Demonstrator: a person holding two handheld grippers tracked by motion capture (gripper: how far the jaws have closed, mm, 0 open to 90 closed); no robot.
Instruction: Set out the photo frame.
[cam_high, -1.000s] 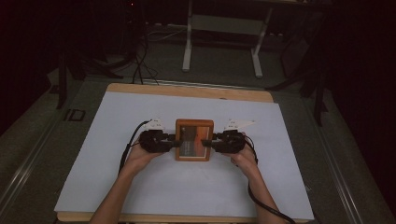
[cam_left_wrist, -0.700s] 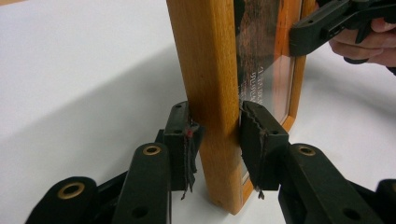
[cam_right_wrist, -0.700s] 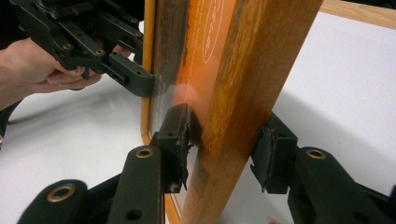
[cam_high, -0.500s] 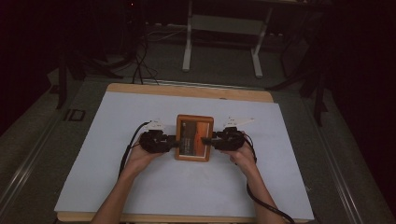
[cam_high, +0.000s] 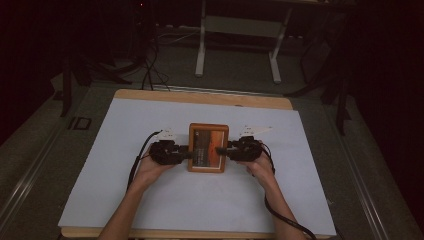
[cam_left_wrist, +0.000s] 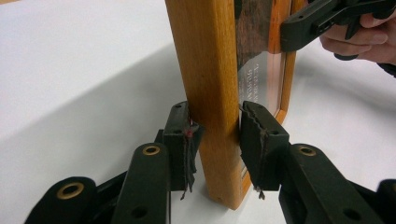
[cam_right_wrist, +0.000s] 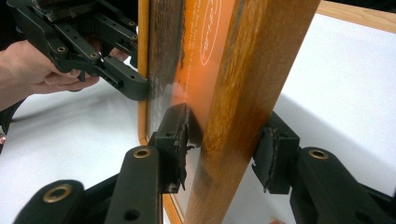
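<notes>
The wooden picture frame (cam_high: 208, 148), glazed over an orange print, could twist or slip if either hand tilts or eases off, since each grip catches only a narrow strip of its side rail. It sits mid-table (cam_high: 125, 200) between the grippers. The left gripper (cam_left_wrist: 215, 140) has its jaws pinching the left rail, and the right gripper (cam_right_wrist: 224, 149) has its jaws clamped across the right rail, front and back.

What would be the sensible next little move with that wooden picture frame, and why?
Probably lift it slightly, both hands together: the left gripper and right gripper each clamp a side rail of the picture frame, which seems to rest on the white mat.
</notes>
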